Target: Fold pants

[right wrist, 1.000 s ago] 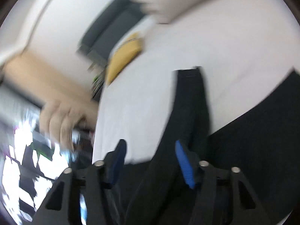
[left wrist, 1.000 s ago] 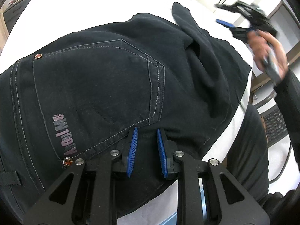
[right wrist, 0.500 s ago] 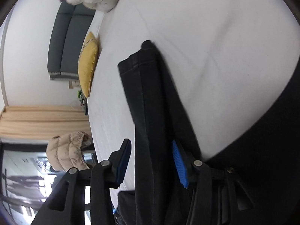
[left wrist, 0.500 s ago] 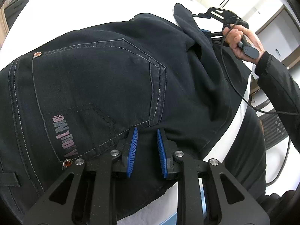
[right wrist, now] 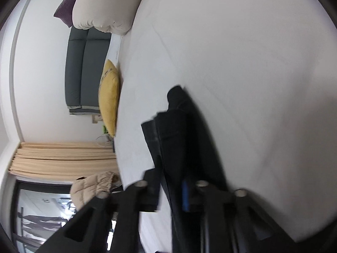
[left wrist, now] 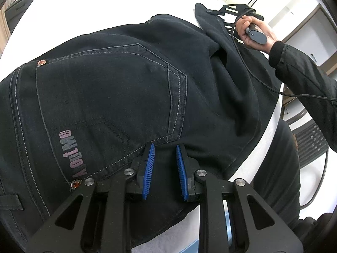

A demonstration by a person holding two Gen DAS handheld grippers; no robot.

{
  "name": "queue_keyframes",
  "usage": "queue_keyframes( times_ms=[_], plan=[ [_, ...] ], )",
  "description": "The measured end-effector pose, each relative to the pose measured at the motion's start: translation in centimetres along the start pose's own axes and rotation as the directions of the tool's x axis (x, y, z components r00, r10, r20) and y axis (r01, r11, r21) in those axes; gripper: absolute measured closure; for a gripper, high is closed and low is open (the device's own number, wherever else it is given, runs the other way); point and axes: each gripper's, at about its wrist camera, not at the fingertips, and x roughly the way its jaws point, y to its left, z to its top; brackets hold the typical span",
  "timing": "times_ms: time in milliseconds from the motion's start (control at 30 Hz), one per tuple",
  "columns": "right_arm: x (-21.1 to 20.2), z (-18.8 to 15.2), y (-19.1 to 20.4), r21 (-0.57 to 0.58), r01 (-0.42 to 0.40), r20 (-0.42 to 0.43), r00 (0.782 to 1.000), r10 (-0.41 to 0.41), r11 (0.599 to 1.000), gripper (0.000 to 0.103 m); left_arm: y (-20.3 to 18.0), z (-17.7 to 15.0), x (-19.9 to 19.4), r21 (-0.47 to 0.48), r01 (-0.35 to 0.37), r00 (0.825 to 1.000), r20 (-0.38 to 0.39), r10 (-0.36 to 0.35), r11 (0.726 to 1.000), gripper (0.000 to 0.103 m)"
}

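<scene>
the dark black denim pants (left wrist: 118, 97) are lying seat-up across the white bed sheet (left wrist: 101, 10), back pocket and its pale stitching facing the left camera. the left gripper (left wrist: 163, 164) is hovering just over the seat below the pocket, its blue ribbed pads parted a little with nothing between them, exactly as half a second ago. the change is on the other side: the right gripper (right wrist: 170, 191), which was straddling the folded pant leg (right wrist: 179, 139) with its pads spread wide, is now clamping down on it, the cloth pinched between the jaws. in the left view the right hand (left wrist: 252, 31) is squeezing the handle at the far leg end. by the look of it, the grab is done and the leg is ready to be carried over the seat, while the left is standing by to pin the fold.
</scene>
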Motion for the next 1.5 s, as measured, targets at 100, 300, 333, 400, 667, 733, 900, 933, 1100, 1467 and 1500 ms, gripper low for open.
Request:
queue_keyframes(
  times_ms=[100, 300, 333, 400, 667, 733, 900, 933, 1100, 1467, 1500],
  plan=[
    [-1.5, -0.2, 1.2, -0.068, 0.037, 0.054, 0.998, -0.034, 0.997, 0.098, -0.2, 0.0, 0.1, 0.001, -0.004, 1.000, -0.002, 0.004, 1.000, 0.082],
    [-11.7, -1.0, 2.5, -0.153, 0.006, 0.243, 0.970, 0.032, 0.988, 0.098, -0.7, 0.0, 0.3, 0.013, -0.013, 1.000, -0.001, 0.013, 1.000, 0.082],
    [-14.3, -1.2, 1.8, -0.137, 0.000, 0.288, 0.957, 0.040, 0.991, 0.098, -0.8, 0.0, 0.3, 0.014, -0.015, 1.000, 0.000, 0.015, 1.000, 0.082],
    [-18.5, -1.9, -0.1, -0.099, -0.010, 0.361, 0.931, 0.045, 0.995, 0.098, -0.9, -0.1, 0.4, 0.012, -0.015, 1.000, 0.002, 0.015, 1.000, 0.082],
    [-28.9, -9.0, -13.9, 0.185, 0.012, 0.514, 0.851, -0.107, 0.983, 0.098, -1.1, 0.0, 0.4, 0.005, -0.016, 1.000, -0.006, 0.016, 1.000, 0.082],
    [-29.6, -10.0, -15.5, 0.214, -0.014, 0.529, 0.842, -0.104, 0.977, 0.099, -1.0, 0.1, 0.4, 0.000, -0.013, 1.000, -0.010, 0.013, 1.000, 0.082],
    [-29.2, -9.8, -16.0, 0.197, -0.044, 0.532, 0.844, -0.069, 0.979, 0.098, -0.5, 0.5, 0.2, -0.012, -0.015, 1.000, -0.009, 0.015, 1.000, 0.082],
    [-29.1, -10.0, -16.3, 0.202, -0.061, 0.519, 0.853, -0.054, 0.977, 0.098, -0.5, 0.5, 0.2, -0.014, -0.016, 1.000, -0.008, 0.015, 1.000, 0.082],
    [-29.3, -9.7, -15.9, 0.207, -0.059, 0.500, 0.865, -0.054, 0.976, 0.097, -0.4, 0.5, -0.1, -0.014, -0.019, 1.000, -0.013, 0.019, 1.000, 0.082],
    [-29.6, -9.1, -15.1, 0.302, 0.039, 0.457, 0.871, -0.180, 0.952, 0.099, -0.6, 1.3, 0.0, 0.008, -0.009, 0.999, -0.035, 0.009, 1.000, 0.082],
    [-29.7, -9.3, -15.0, 0.314, 0.039, 0.460, 0.868, -0.187, 0.949, 0.099, -0.6, 1.3, 0.0, 0.008, -0.009, 0.999, -0.035, 0.009, 1.000, 0.082]
  ],
)
